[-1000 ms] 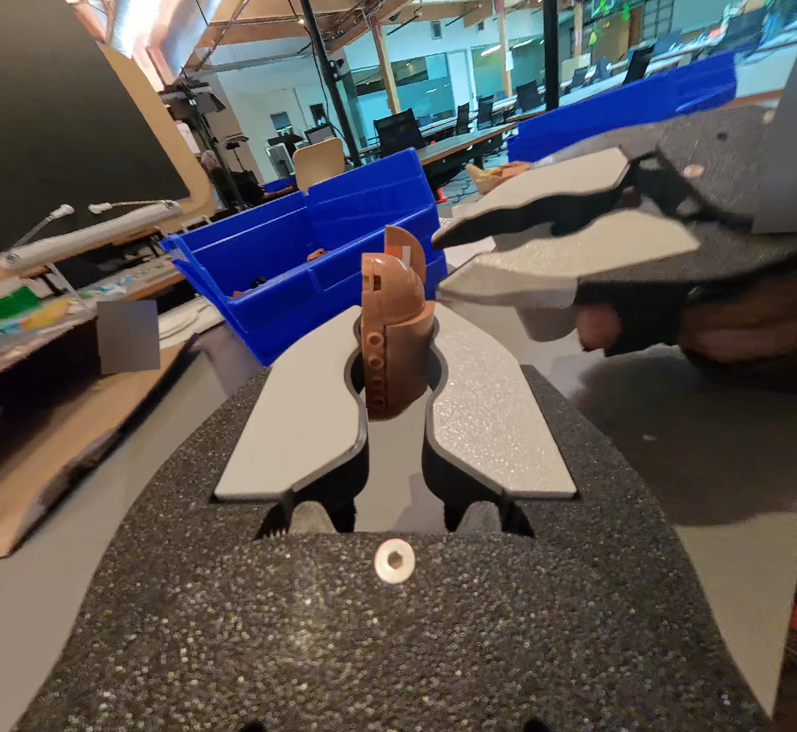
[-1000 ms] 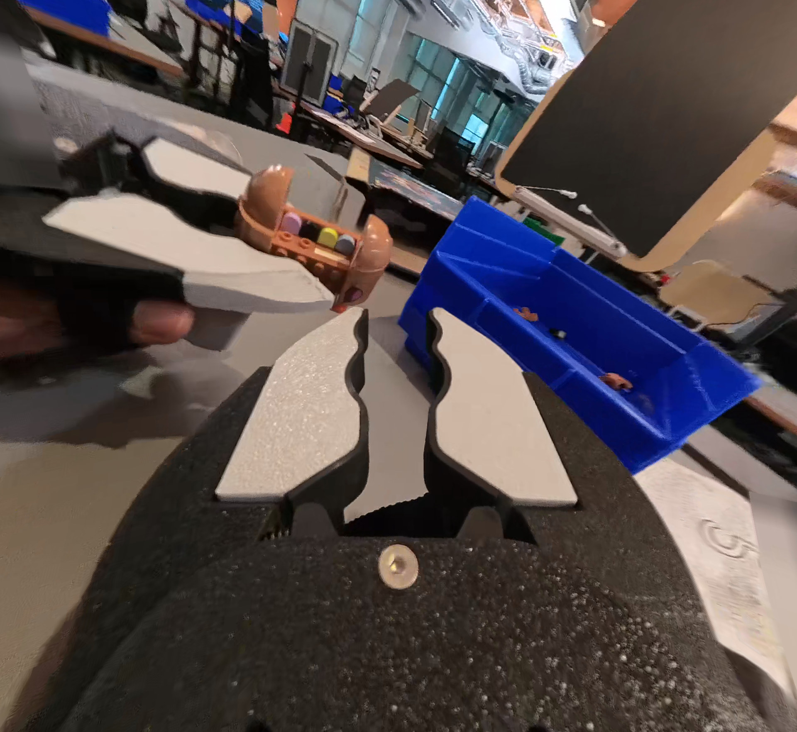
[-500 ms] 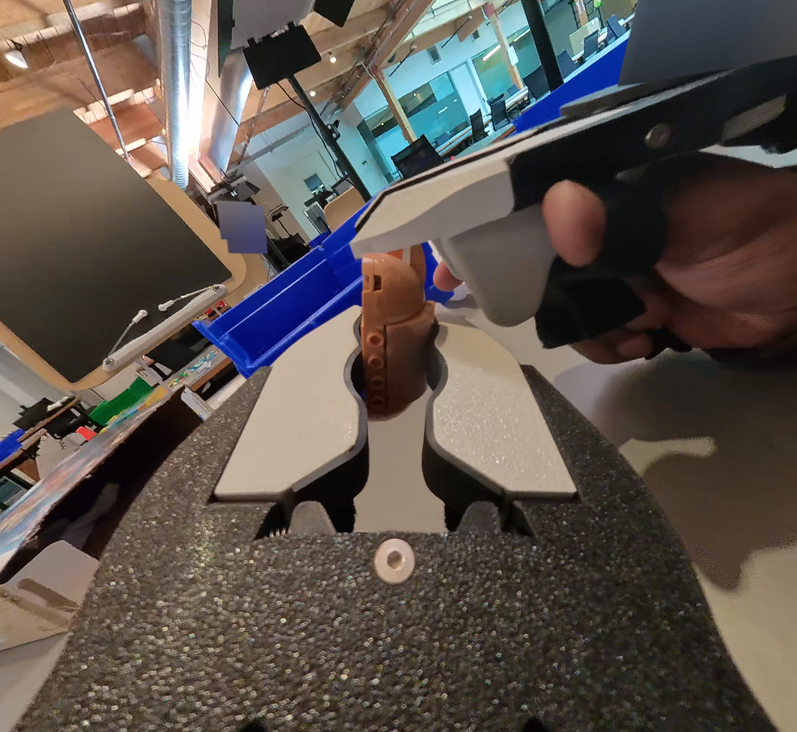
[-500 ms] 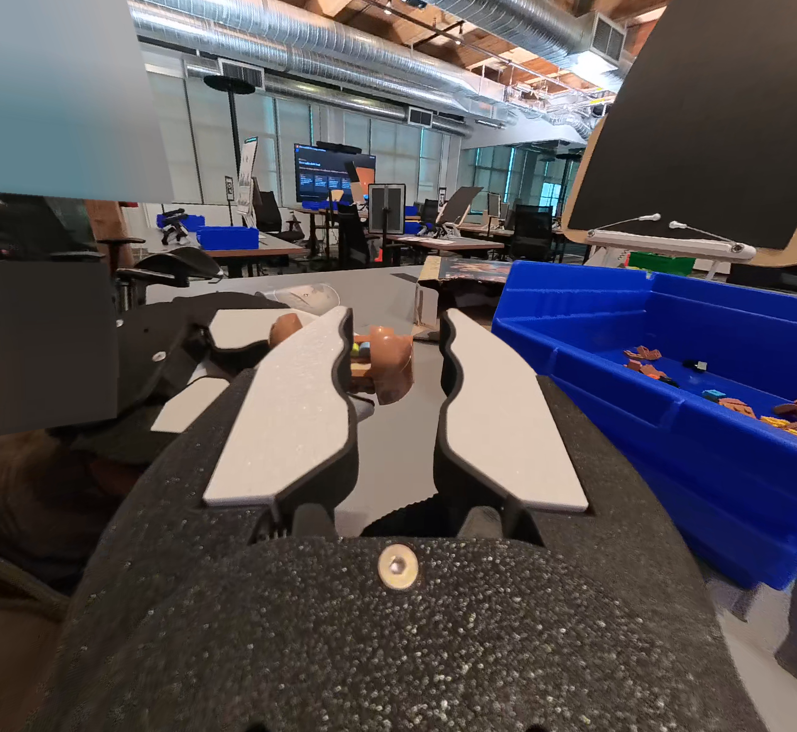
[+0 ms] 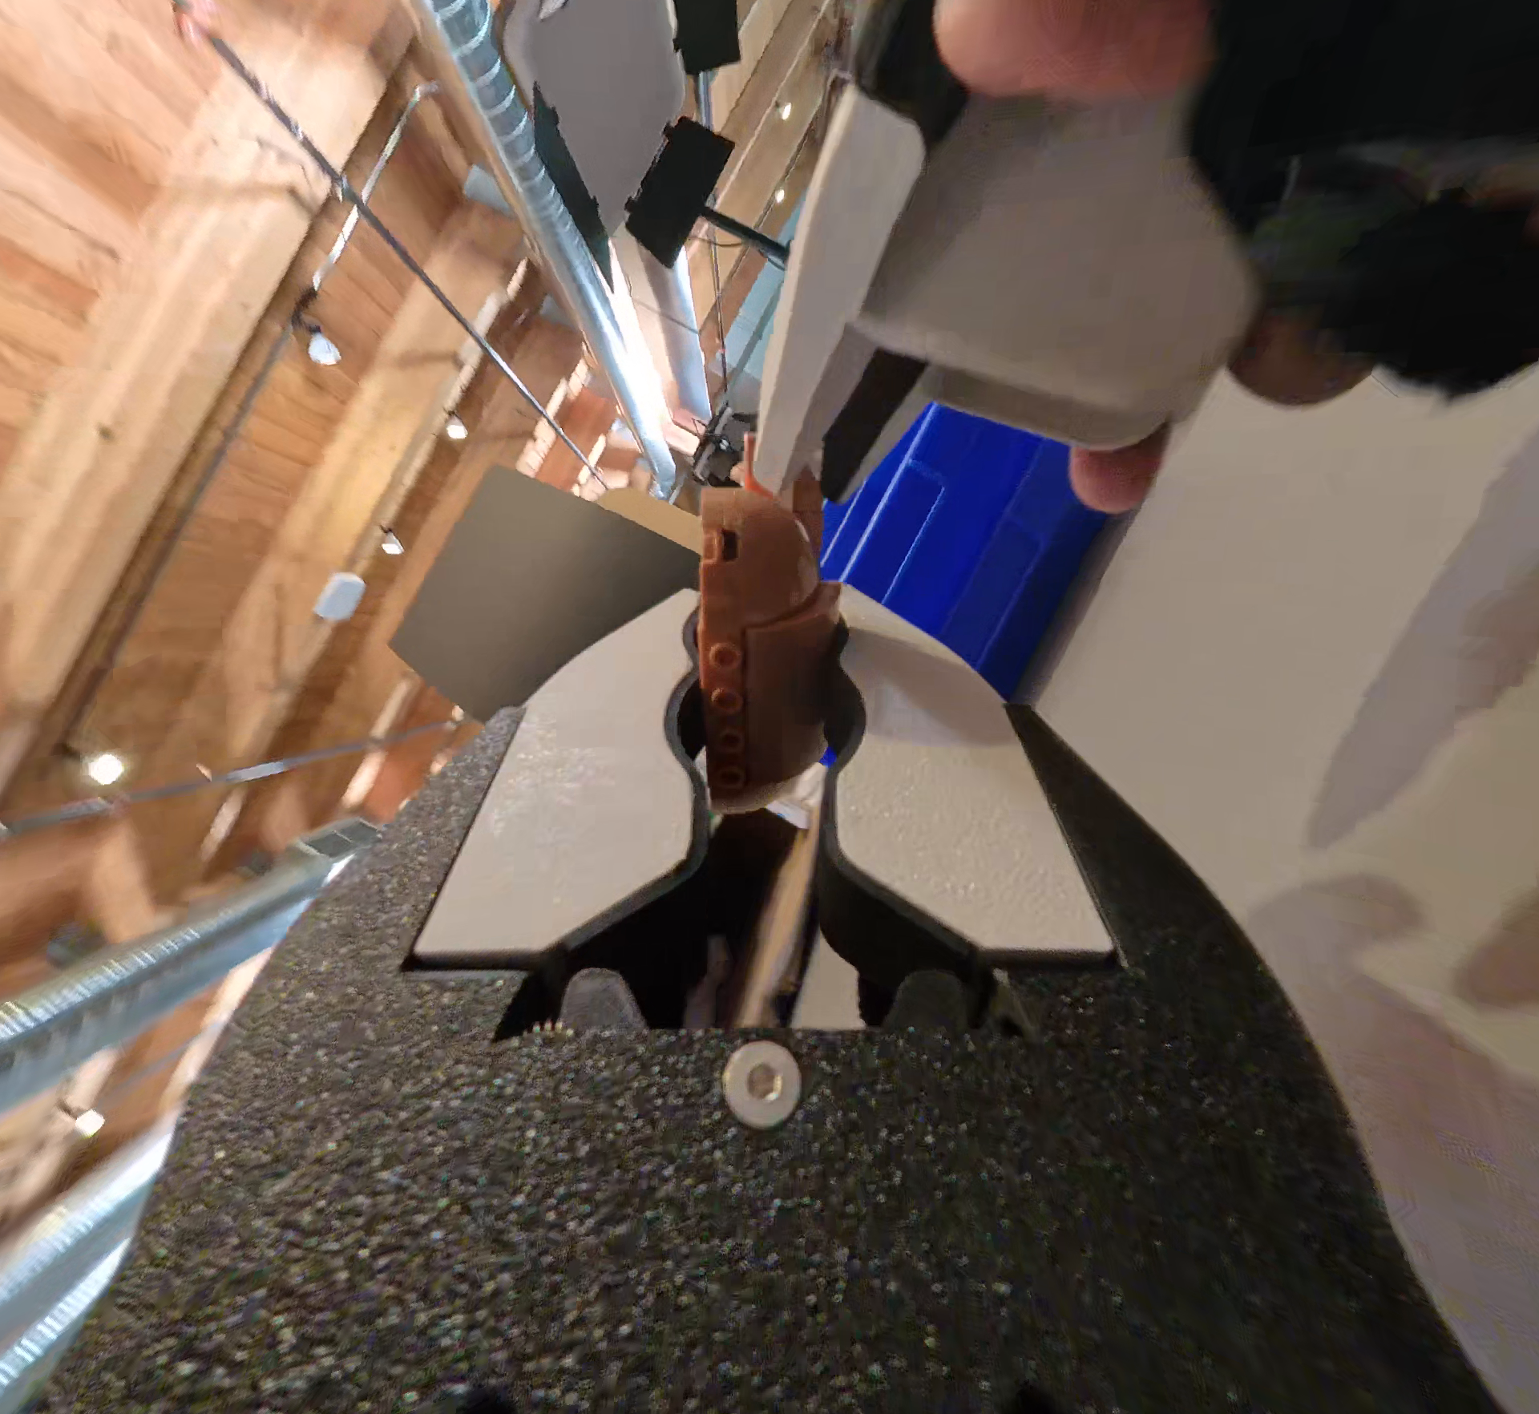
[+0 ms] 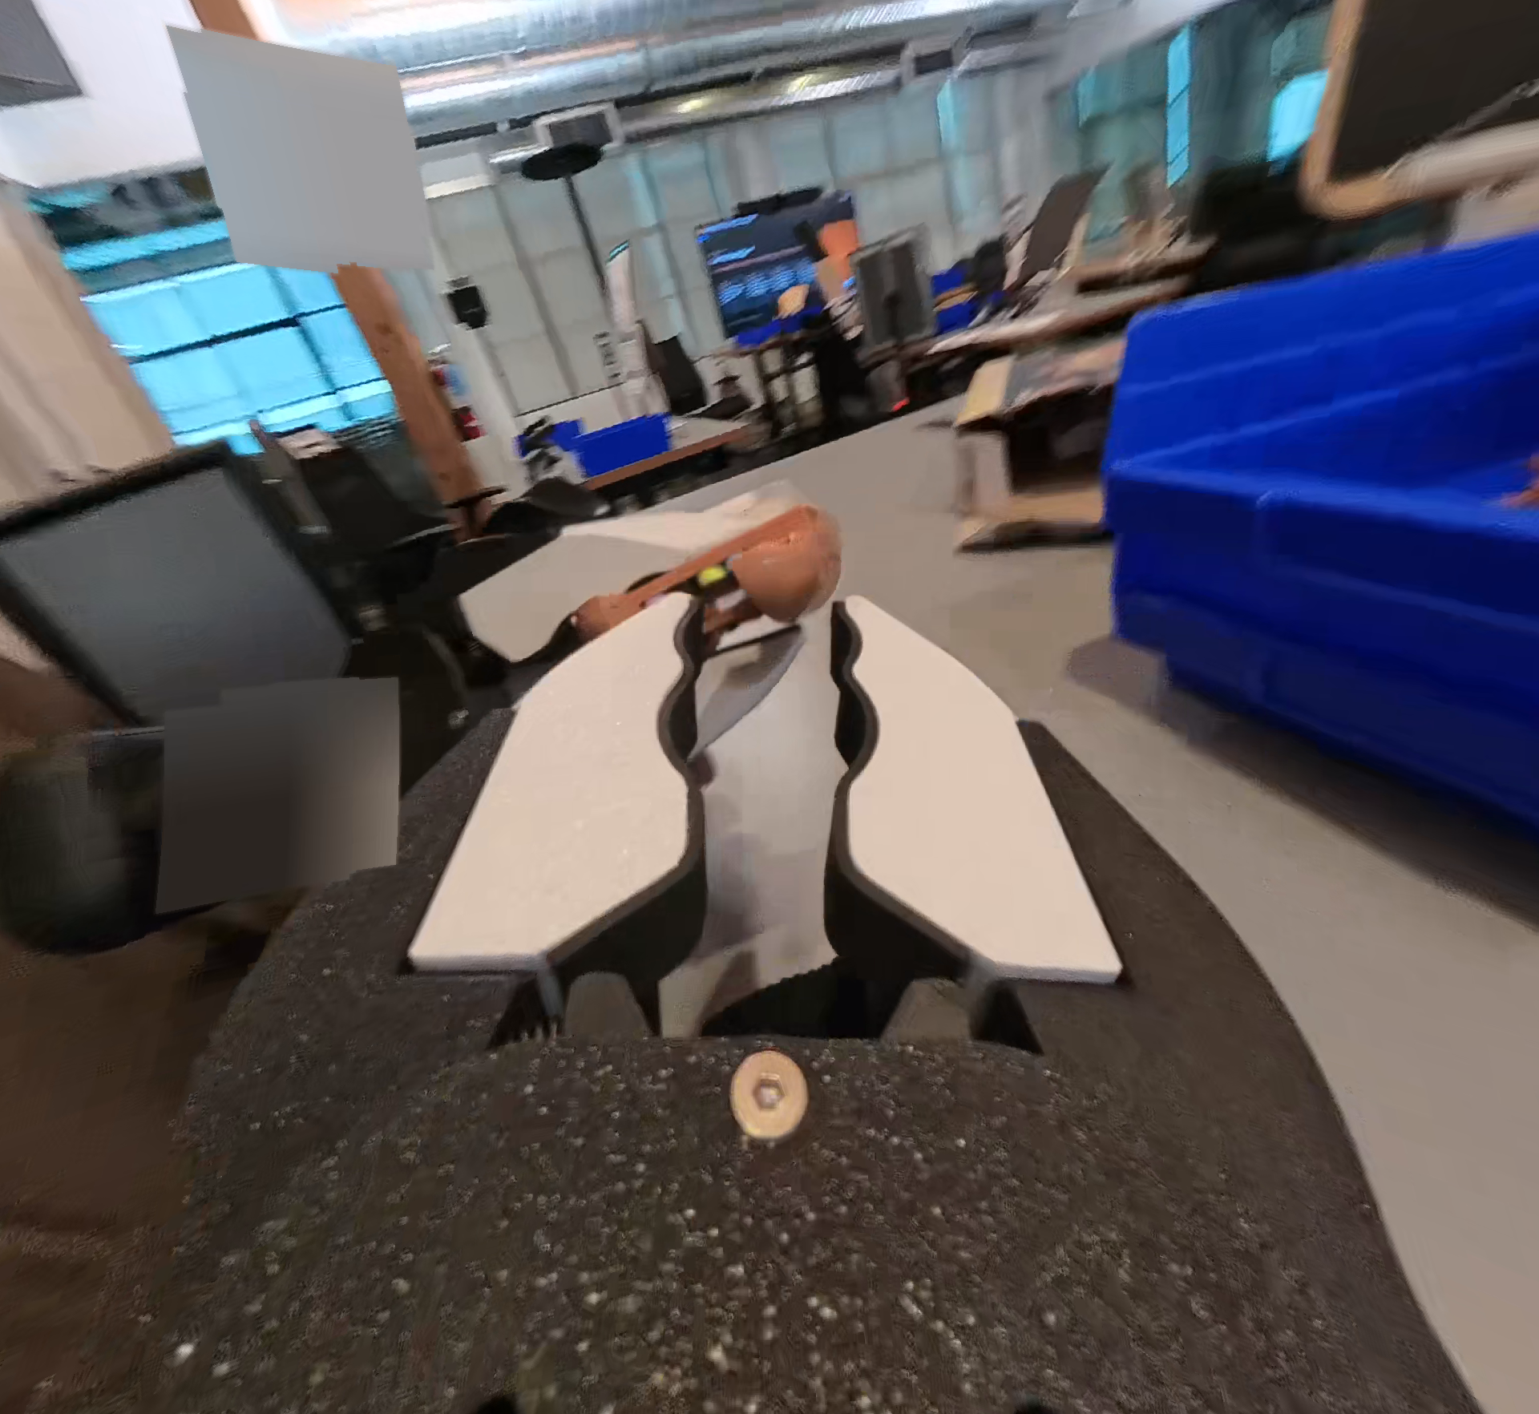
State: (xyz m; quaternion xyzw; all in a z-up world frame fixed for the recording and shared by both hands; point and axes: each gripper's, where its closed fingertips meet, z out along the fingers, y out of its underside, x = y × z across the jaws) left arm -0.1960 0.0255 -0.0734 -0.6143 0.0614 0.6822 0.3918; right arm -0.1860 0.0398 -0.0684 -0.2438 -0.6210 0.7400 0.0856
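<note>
At the left of your left wrist view run a wooden ceiling (image 5: 166, 291) and a ribbed silver duct (image 5: 516, 150); a blue plastic bin (image 5: 966, 541) sits right of centre. Your left gripper (image 5: 770, 674) is clenched on a brown, studded, round-ended toy piece (image 5: 754, 674) at mid-frame. Your right gripper (image 5: 799, 474) reaches in from the upper right, tips at the piece's top. In the right wrist view its jaws stand apart around nothing, the toy piece (image 6: 774, 566) just past them.

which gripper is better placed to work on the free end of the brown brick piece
Right, likely. The right gripper is open and empty, its tips at the brown brick piece. The left gripper is shut on that piece, so it can only hold it.
</note>
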